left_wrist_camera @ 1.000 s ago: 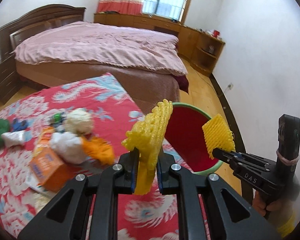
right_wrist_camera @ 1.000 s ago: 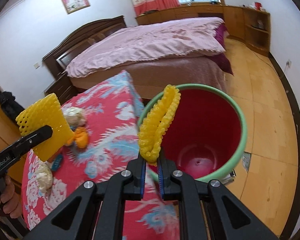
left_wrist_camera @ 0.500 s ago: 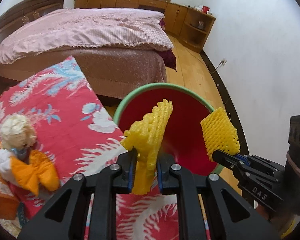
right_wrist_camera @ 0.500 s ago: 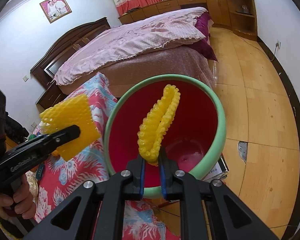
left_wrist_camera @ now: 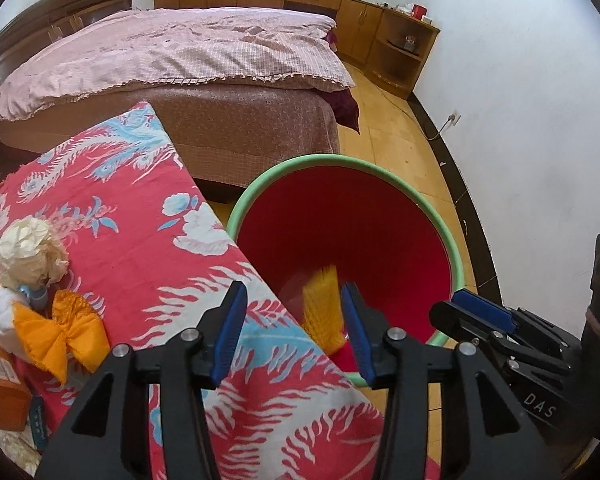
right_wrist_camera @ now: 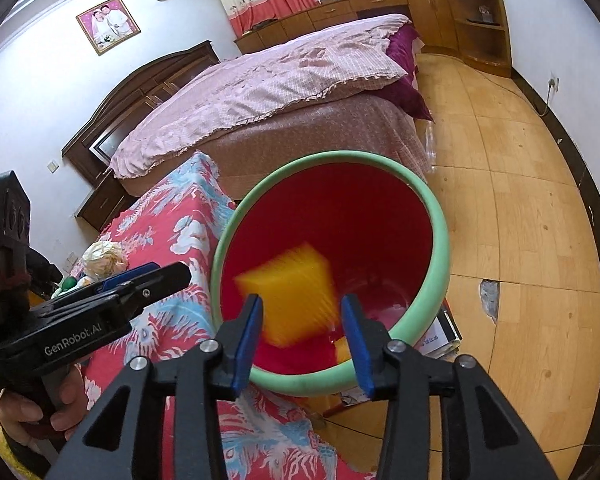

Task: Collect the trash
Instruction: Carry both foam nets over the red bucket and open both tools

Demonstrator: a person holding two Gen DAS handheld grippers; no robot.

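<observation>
Beside the bed, both grippers' jaws are opening over the red bucket (right_wrist_camera: 436,240), blurred yellow foam net (right_wrist_camera: 292,292) falling corner-up.

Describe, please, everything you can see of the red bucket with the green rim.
The bucket is a round, plastic-looking pail, glossy red inside with a thick pale green rim. It stands upright on the wooden floor, right beside the corner of the table with the red floral cloth, near the foot of the bed. Blurred yellow foam netting shows inside it, seemingly dropping. Whether cloth and bucket touch is unclear.
</observation>
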